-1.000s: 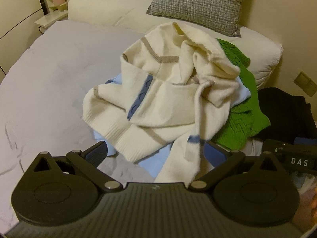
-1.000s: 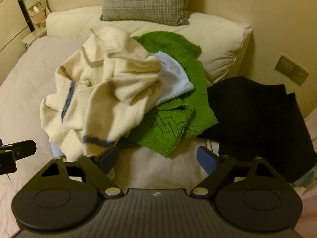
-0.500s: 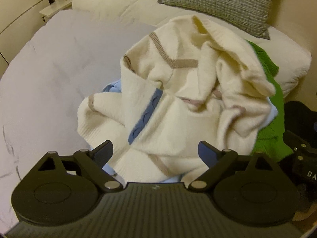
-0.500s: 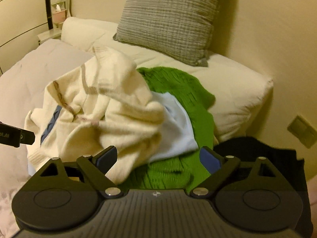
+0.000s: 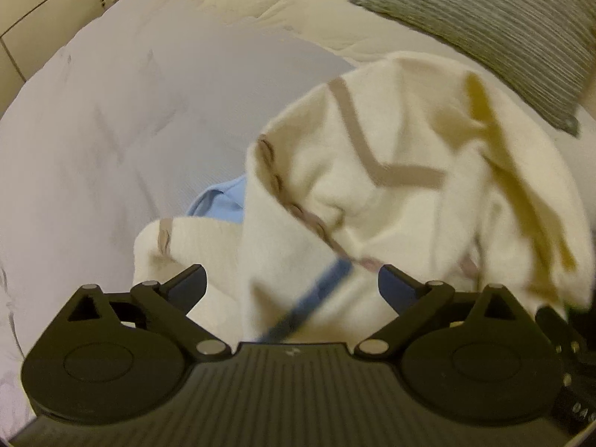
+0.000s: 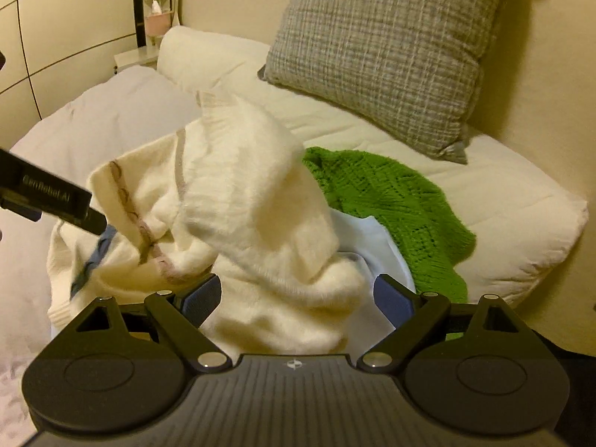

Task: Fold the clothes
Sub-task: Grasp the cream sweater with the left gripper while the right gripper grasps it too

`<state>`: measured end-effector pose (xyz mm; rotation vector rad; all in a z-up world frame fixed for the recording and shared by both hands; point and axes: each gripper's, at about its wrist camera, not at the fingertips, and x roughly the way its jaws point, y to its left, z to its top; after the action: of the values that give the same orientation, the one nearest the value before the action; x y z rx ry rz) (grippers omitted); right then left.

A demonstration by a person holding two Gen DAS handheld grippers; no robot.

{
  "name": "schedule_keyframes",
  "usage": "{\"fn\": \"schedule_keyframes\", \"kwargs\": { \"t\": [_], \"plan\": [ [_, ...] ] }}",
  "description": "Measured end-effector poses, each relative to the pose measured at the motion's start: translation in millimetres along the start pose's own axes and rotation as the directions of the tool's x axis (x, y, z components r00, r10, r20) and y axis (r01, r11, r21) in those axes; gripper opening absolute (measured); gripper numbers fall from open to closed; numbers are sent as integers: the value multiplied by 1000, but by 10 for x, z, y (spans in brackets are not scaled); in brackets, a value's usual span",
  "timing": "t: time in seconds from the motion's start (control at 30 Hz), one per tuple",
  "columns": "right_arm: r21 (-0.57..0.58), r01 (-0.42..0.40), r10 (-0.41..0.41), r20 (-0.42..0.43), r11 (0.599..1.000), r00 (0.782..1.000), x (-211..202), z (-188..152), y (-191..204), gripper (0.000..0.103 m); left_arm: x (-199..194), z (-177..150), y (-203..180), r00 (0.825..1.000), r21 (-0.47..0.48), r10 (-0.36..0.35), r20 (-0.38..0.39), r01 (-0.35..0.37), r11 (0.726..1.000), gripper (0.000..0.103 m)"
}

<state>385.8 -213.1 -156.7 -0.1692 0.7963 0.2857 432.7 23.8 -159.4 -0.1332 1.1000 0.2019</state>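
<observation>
A crumpled cream sweater with tan and blue stripes lies heaped on the bed. My left gripper hovers close over its near folds, jaws wide and opening, pads not pressing the knit. In the right wrist view the same cream sweater tops the pile, over a light blue garment and a green knit sweater. My right gripper stands open over the sweater's right side, gripping nothing. The left gripper's black body pokes in from the left there.
A pale quilt covers the bed to the left. A grey checked cushion leans on the wall over a long white pillow. A bedside shelf stands at the far corner. The light blue garment peeks out under the sweater.
Both grippers have moved in and down toward the pile, so the cream sweater fills more of each view. The black garment has slid out of the right view.
</observation>
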Motion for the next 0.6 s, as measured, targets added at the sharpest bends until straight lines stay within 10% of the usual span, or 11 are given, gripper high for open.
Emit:
{"fn": "schedule_keyframes", "kwargs": {
  "t": [0.23, 0.3, 0.37, 0.6],
  "plan": [
    [-6, 1, -1, -40, 1000, 999, 309, 2, -9, 86, 507, 223, 134, 999, -66, -8, -54, 5, 998, 95],
    [-6, 12, -13, -48, 1000, 999, 359, 3, -23, 73, 656, 231, 112, 997, -49, -8, -82, 4, 999, 74],
    [-10, 30, -31, -48, 999, 998, 356, 13, -50, 50, 754, 189, 105, 992, -44, -14, -125, 9, 999, 29],
    [45, 13, -18, 92, 999, 996, 68, 174, -211, 18, 318, -8, 201, 1000, -4, -10, 6, 10, 1000, 11]
  ]
}}
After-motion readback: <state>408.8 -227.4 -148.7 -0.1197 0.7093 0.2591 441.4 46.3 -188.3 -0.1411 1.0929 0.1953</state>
